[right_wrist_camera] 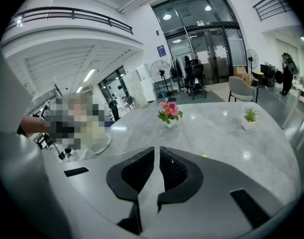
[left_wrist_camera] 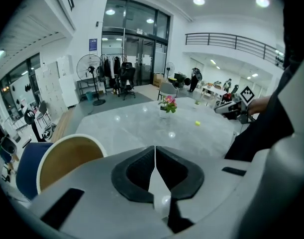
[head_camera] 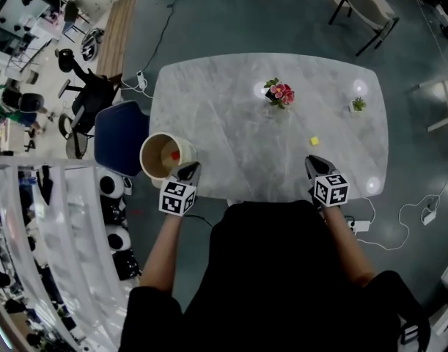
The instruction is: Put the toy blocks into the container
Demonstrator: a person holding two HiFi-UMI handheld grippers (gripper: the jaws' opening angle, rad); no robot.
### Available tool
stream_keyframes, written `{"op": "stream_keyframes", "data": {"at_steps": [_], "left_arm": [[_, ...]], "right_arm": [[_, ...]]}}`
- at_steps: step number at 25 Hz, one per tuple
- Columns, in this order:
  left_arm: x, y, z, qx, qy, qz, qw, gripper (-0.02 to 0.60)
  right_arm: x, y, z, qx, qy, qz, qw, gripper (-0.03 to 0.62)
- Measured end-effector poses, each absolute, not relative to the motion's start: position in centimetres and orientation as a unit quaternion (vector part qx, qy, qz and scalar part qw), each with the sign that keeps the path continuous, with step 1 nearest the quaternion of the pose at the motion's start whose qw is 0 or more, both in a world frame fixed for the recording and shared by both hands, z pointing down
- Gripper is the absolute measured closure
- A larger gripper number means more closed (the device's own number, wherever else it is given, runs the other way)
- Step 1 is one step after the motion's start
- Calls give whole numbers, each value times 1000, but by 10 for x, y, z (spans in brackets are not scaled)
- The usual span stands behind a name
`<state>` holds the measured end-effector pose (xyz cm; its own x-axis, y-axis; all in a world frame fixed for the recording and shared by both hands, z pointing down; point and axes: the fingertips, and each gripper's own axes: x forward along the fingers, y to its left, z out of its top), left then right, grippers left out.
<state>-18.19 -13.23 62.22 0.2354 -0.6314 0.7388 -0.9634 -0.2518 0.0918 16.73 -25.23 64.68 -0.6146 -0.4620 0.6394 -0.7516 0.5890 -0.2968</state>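
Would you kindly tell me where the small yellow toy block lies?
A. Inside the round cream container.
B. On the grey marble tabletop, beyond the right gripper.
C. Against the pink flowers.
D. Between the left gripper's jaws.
B: in the head view the small yellow toy block lies alone on the grey marble tabletop, just beyond the shut, empty right gripper, well apart from the round cream container.

Open office hall, tall glass entrance doors (right_wrist_camera: 211, 39), mezzanine railing (left_wrist_camera: 231, 40), swivel chairs (left_wrist_camera: 127, 76), standing fans (left_wrist_camera: 91, 66), lockers (left_wrist_camera: 53, 83)

Head view overhead, gripper views seemingly low, sharing table (head_camera: 231, 123)
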Motion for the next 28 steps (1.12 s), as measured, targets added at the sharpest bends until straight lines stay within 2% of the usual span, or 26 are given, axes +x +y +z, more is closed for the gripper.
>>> {"op": "stream_keyframes", "data": {"at_steps": [3,13,20,28], "left_arm": [[-155,-128,626,730,-547,287,293,572],[-79,-93,636,697,-578,236,353,572],[-61,-34,648,653,-599,250,389,572],[-46,-2,651,636,-612,229,410,572]], "right_arm": [[188,-269,663,361,-848,275,275,582],[223,-312,743,333,-834,254,360,456],[222,-340,799,324,-824,238,399,441],[217,-346,824,317,-814,244,421,444]]}}
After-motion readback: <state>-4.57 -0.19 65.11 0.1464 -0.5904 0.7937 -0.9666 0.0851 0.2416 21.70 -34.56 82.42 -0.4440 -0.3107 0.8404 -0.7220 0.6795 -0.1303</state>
